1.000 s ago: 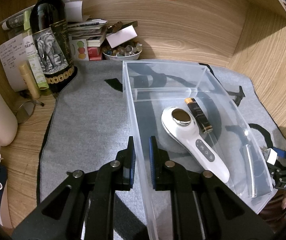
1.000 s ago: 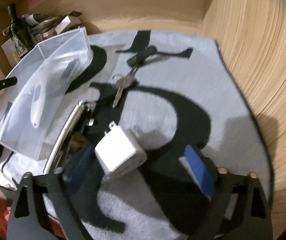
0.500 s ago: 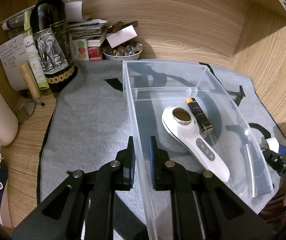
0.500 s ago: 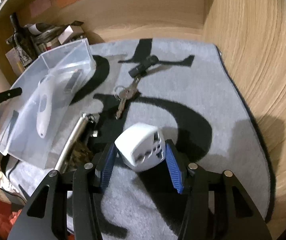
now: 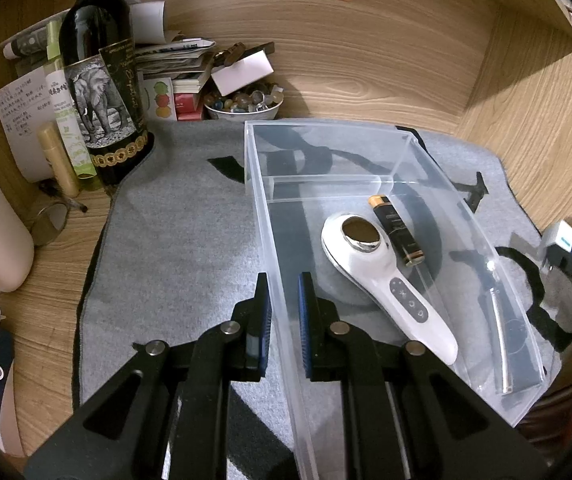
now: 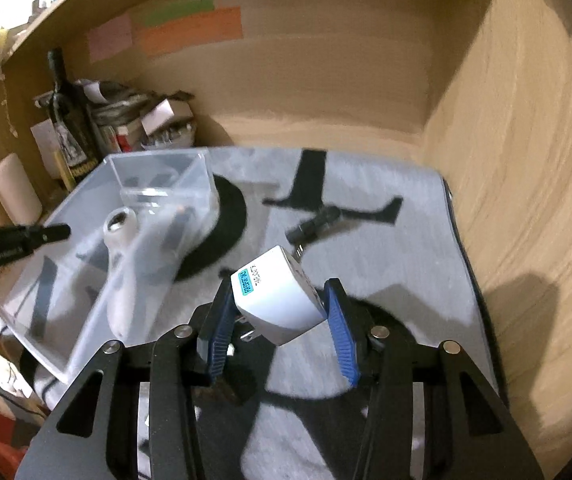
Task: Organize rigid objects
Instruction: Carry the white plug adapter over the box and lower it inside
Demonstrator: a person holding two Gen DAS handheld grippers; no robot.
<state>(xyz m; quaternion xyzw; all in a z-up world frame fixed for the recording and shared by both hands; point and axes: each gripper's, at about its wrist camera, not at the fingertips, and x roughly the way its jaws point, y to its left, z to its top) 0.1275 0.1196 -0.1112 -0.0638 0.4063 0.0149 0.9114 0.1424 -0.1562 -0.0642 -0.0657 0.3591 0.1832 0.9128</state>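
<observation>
The left gripper point(image 5: 282, 312) is clamped on the near left wall of the clear plastic bin point(image 5: 437, 168), one finger inside and one outside; in my judgement this pins the light bin to the grey mat point(image 5: 174, 240) so it will not slide or tip as things drop in. The bin sits toward the left side of the mat, its far end close to the back edge of the desk, where a wine bottle point(image 5: 98, 80), a bowl of stones point(image 5: 244, 104) and stacked papers crowd the left rear corner. Inside, in the larger near compartment, lie a white handheld device point(image 5: 385, 276) and a battery point(image 5: 395, 230) side by side, with a slim clear tube point(image 5: 499, 336) along the right wall; the small far compartment looks empty. The right gripper point(image 6: 280, 314) holds a white plug adapter point(image 6: 278, 296) between its blue fingers point(image 6: 339, 336), jaws closing on its sides, the adapter tilted, prongs downward, and lifted clear of the mat near its middle. The side grip probably leaves the prongs free and the flat faces squeezed. A bunch of keys with a black fob point(image 6: 315, 222) waits on the mat beyond the adapter, toward the back edge. The adapter likely goes into the bin next.
</observation>
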